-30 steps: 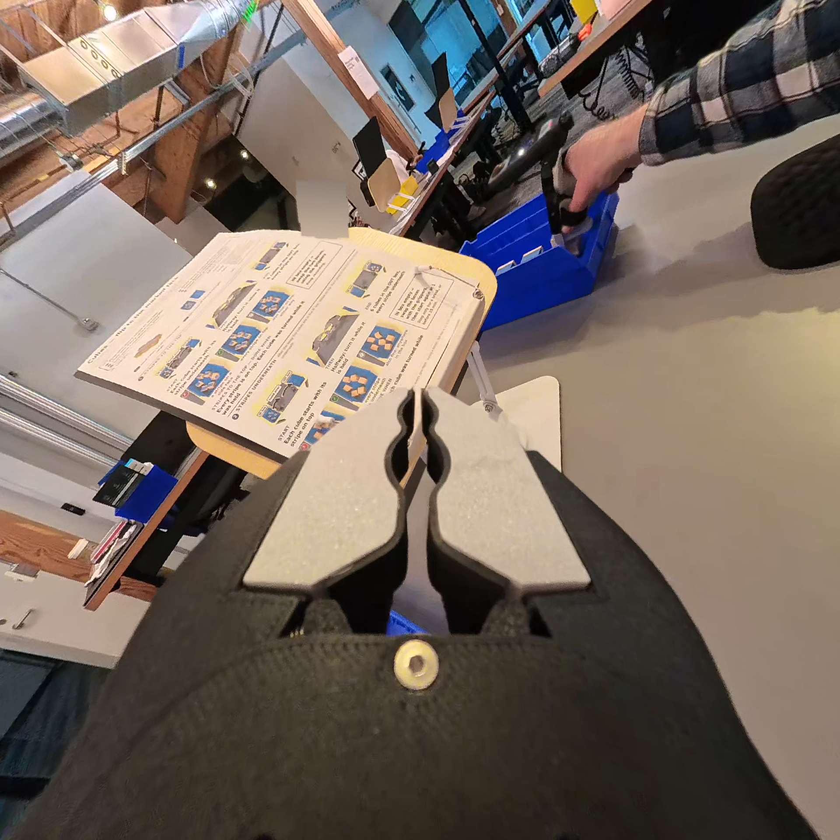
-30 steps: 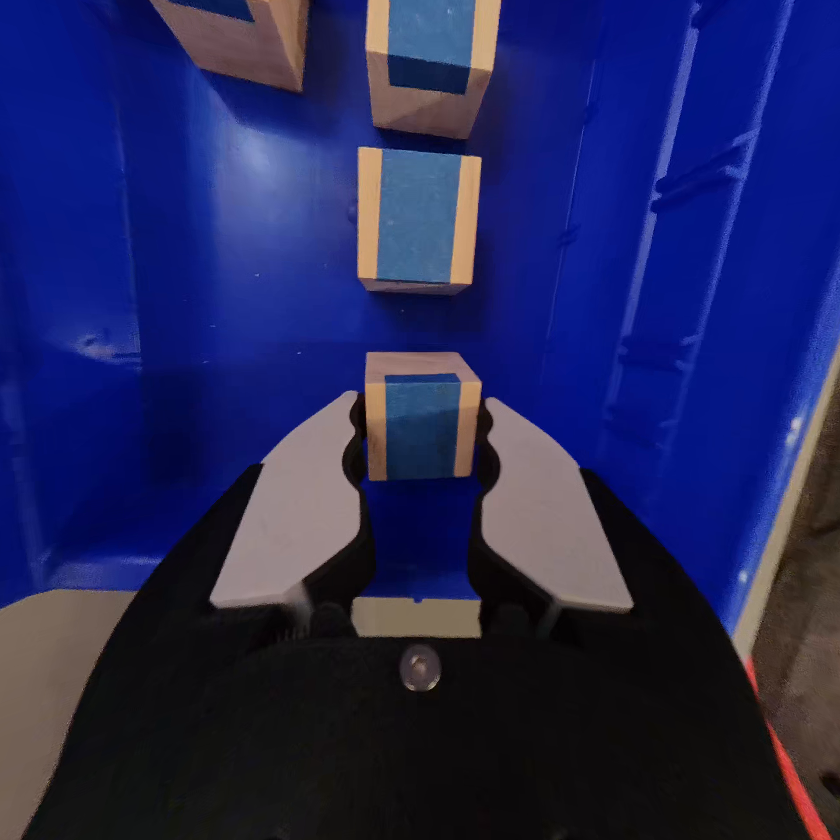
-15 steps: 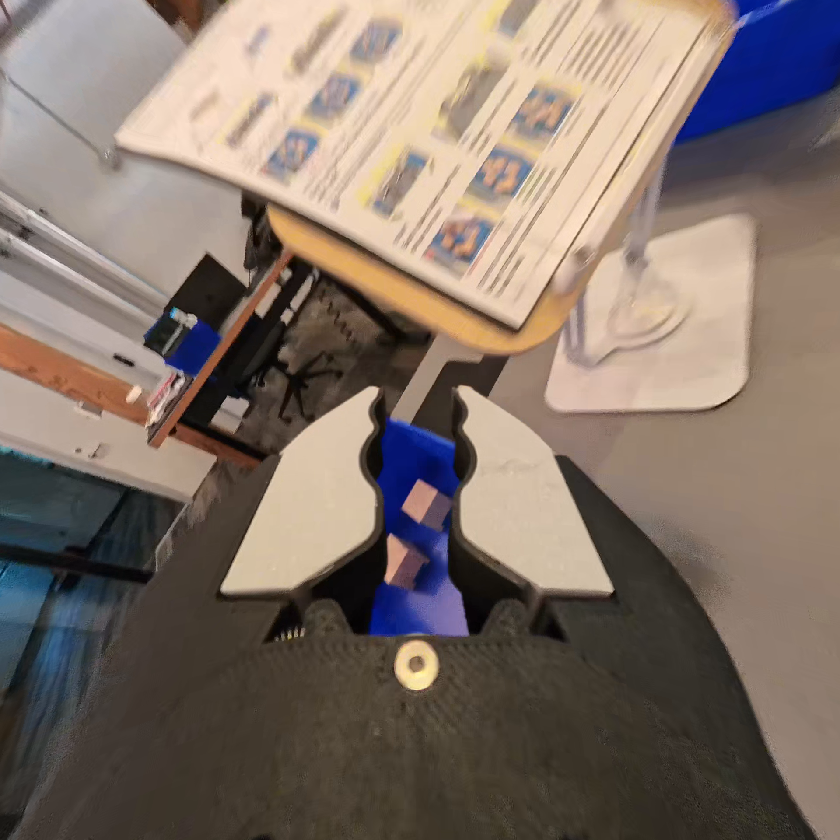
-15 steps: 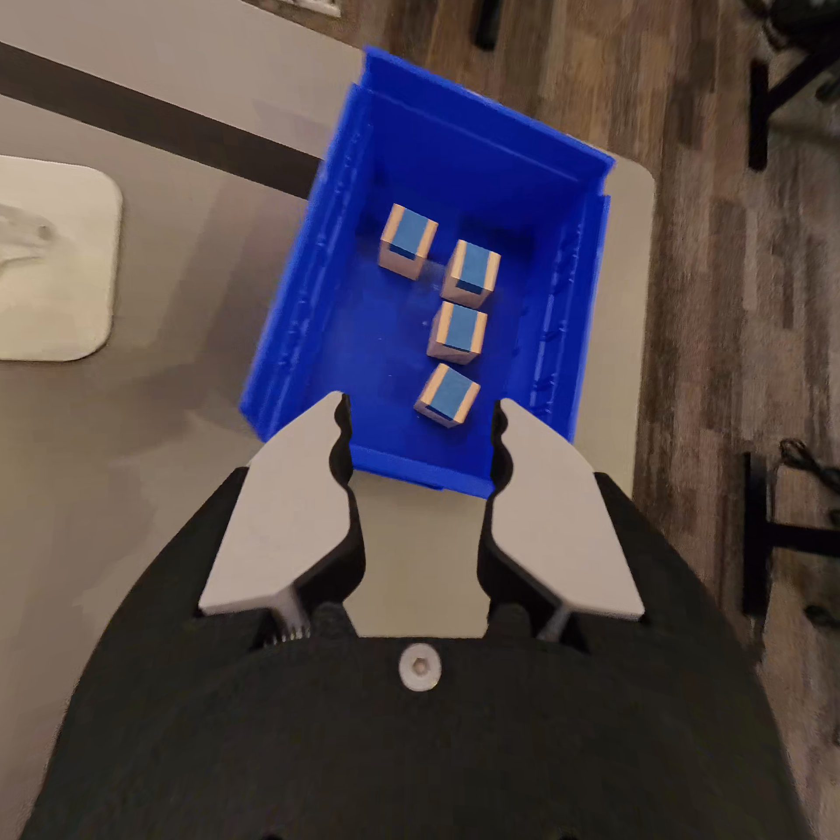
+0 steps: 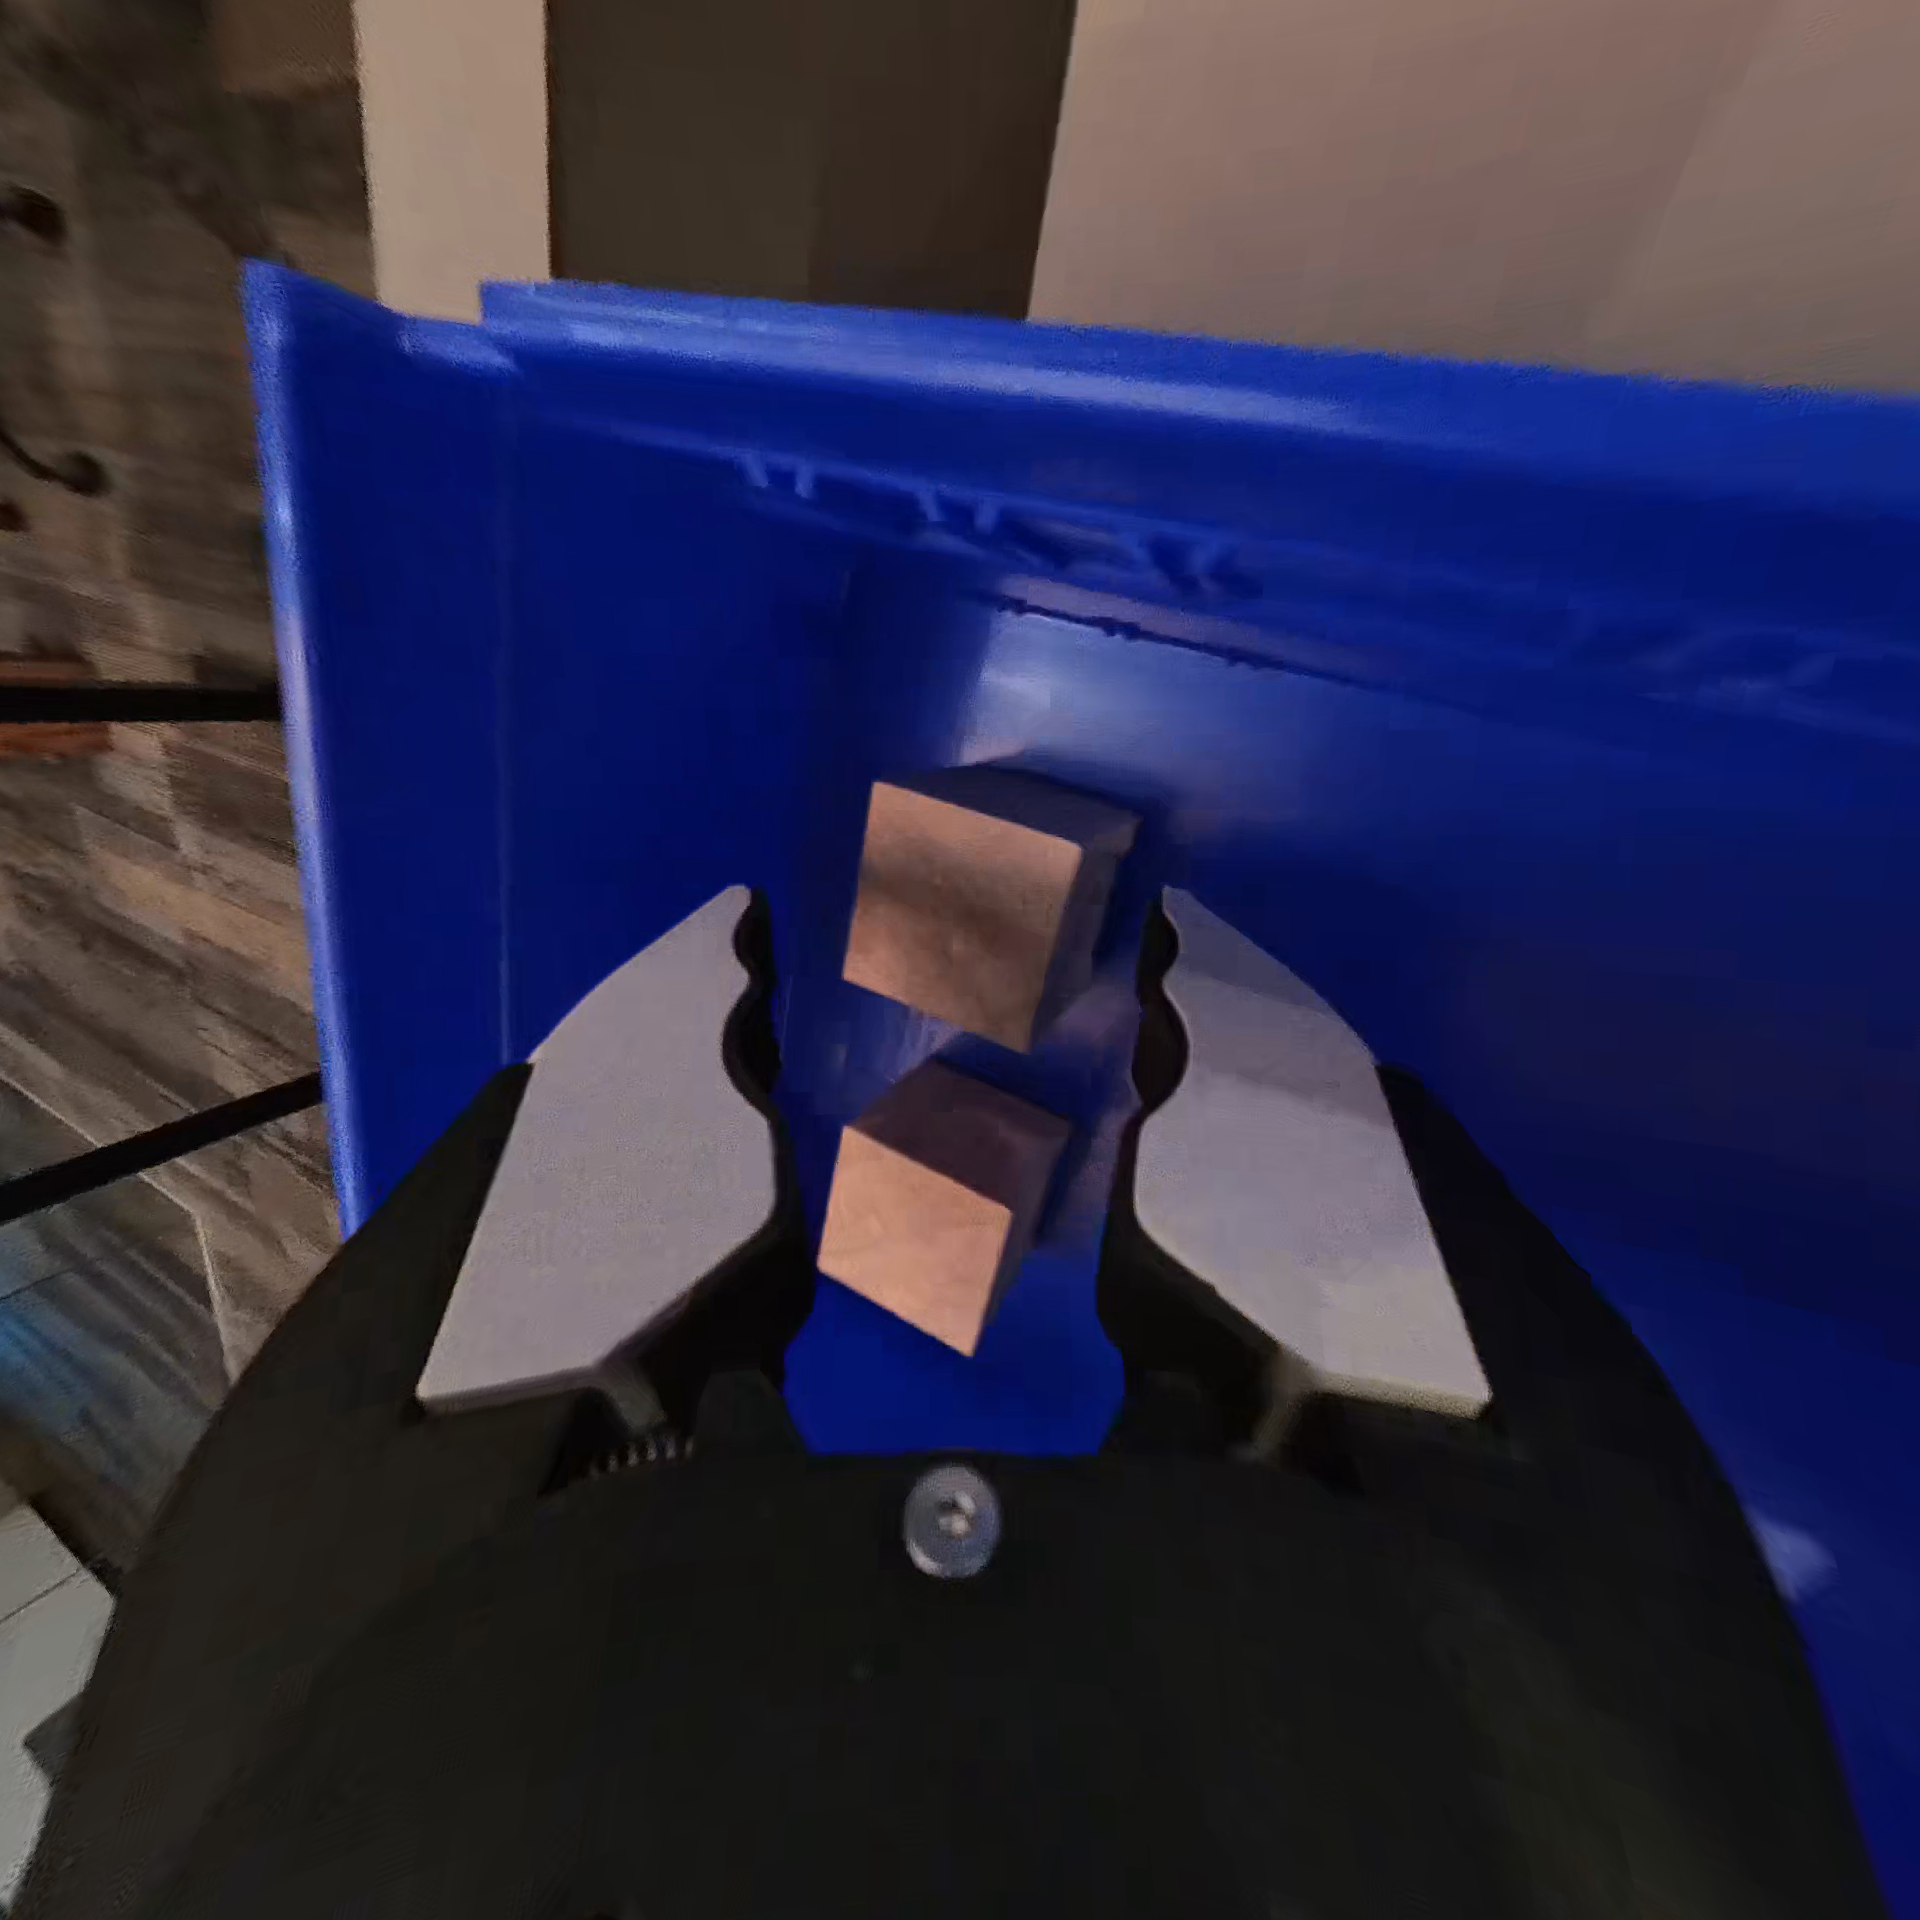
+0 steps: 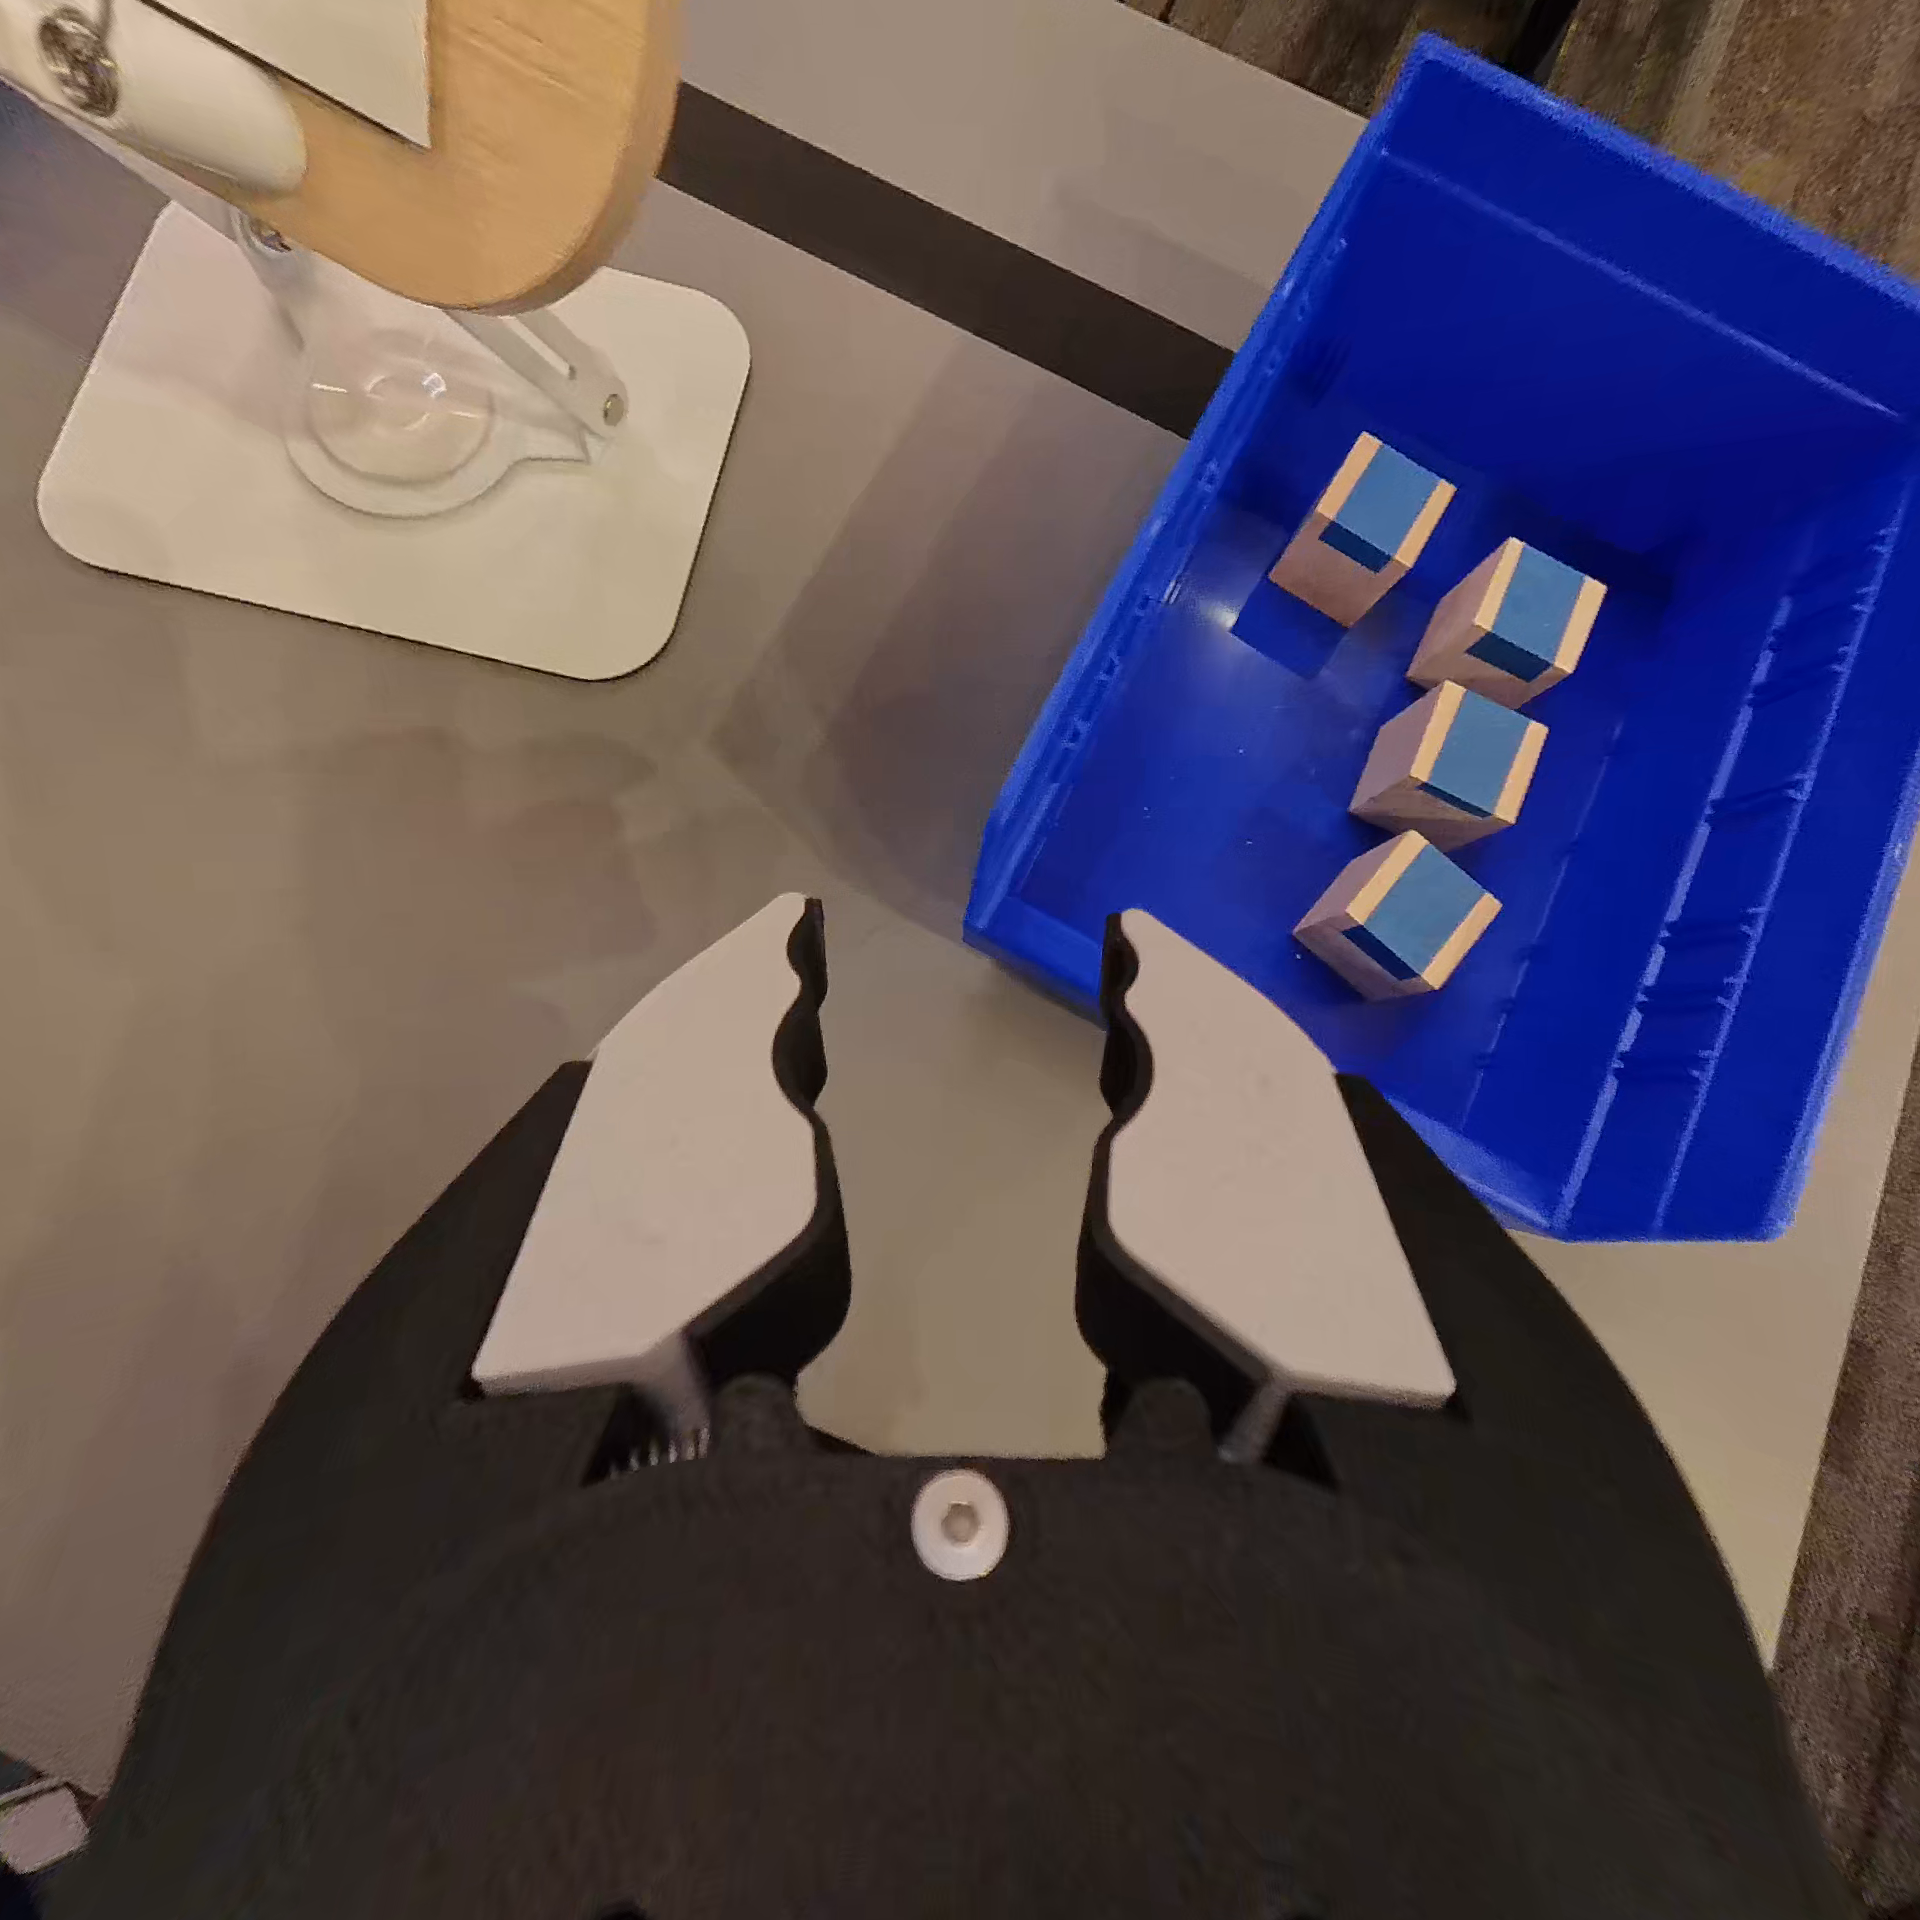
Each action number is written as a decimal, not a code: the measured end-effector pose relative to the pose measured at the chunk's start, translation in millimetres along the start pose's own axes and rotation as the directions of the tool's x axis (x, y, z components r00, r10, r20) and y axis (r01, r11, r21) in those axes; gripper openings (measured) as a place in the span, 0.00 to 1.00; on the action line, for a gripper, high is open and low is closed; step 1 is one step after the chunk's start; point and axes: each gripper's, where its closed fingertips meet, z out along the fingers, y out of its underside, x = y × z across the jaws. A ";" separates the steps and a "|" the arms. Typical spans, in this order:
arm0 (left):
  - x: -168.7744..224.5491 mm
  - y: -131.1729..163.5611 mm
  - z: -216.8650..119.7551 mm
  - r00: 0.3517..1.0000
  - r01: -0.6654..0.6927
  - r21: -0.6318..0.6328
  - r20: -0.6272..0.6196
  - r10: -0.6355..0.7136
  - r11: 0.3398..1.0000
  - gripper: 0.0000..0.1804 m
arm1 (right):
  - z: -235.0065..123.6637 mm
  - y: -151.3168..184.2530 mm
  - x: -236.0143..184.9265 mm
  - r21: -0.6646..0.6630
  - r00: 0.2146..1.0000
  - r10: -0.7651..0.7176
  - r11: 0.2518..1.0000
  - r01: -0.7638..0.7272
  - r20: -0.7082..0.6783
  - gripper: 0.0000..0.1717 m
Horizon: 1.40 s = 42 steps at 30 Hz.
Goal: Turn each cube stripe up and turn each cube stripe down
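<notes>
Left claw (image 5: 951, 925) has swung into a bin (image 5: 1455, 831), now wide apart around a bare cube (image 5: 966, 914). Right claw (image 6: 961, 935) let go and backed off, apart over the table (image 6: 416, 831). Striped cubes (image 6: 1455, 769) look done.

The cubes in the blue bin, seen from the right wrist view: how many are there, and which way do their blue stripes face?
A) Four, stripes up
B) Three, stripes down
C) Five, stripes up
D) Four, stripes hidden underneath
A: four cubes sit in the bin, each with its blue stripe on the top face.
</notes>
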 end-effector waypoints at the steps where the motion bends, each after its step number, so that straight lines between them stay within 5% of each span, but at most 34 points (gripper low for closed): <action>1: -3.0 1.5 7.5 1.000 0.009 -0.018 -0.023 -0.010 1.000 0.37 | 0.6 -0.6 -3.2 0.003 1.000 -0.005 1.000 0.005 0.004 0.30; 5: 4.8 2.2 23.4 0.988 0.074 -0.028 -0.132 -0.077 0.997 0.29 | 3.6 -9.2 -20.7 0.029 0.999 -0.035 0.999 0.034 0.037 0.28; 7: 0.1 6.2 15.3 0.995 0.076 -0.029 -0.063 -0.077 0.997 0.28 | 2.5 -19.5 -35.9 0.065 0.996 -0.061 0.996 0.057 0.070 0.28; 11: -0.5 -26.4 -62.1 0.978 0.157 0.316 0.086 -0.193 0.936 0.28 | -6.4 -51.5 -101.9 0.200 0.944 -0.096 0.979 0.033 0.314 0.27; 17: 70.0 -98.6 -237.8 0.932 -0.021 0.715 0.267 -0.244 0.699 0.28 | -35.6 -97.8 -231.6 0.307 0.628 -0.143 0.938 -0.160 0.765 0.32; 21: 147.0 -160.5 -313.6 0.924 -0.184 0.828 0.330 -0.195 0.529 0.27 | -62.9 -124.7 -299.6 0.246 0.315 -0.145 0.919 -0.309 0.938 0.37; 27: 228.2 -230.3 -342.9 0.922 -0.317 0.851 0.380 -0.075 0.420 0.27 | -84.6 -132.6 -357.1 0.166 0.083 -0.146 0.922 -0.350 0.986 0.40; 31: 252.9 -255.8 -339.7 0.922 -0.351 0.855 0.386 -0.018 0.381 0.27 | -107.6 -127.9 -360.0 0.176 0.006 -0.188 0.905 -0.387 0.982 0.27; 33: 255.9 -262.7 -336.7 0.922 -0.354 0.855 0.388 -0.015 0.379 0.26 | -108.1 -122.9 -350.1 0.206 0.060 -0.198 0.905 -0.371 0.978 0.27; 36: 249.7 -259.7 -329.4 0.902 -0.387 0.819 0.432 -0.013 0.424 0.27 | -96.6 -121.4 -301.6 0.244 0.271 -0.150 0.902 -0.356 0.951 0.27; 40: 232.2 -238.5 -324.4 0.899 -0.355 0.800 0.434 -0.059 0.485 0.18 | -60.8 -121.4 -152.7 0.359 0.760 -0.019 0.889 -0.284 0.650 0.27; 42: 226.5 -229.1 -319.3 0.893 -0.347 0.783 0.445 -0.074 0.516 0.17 | -39.8 -111.0 -69.6 0.328 0.905 0.078 0.916 -0.231 0.418 0.27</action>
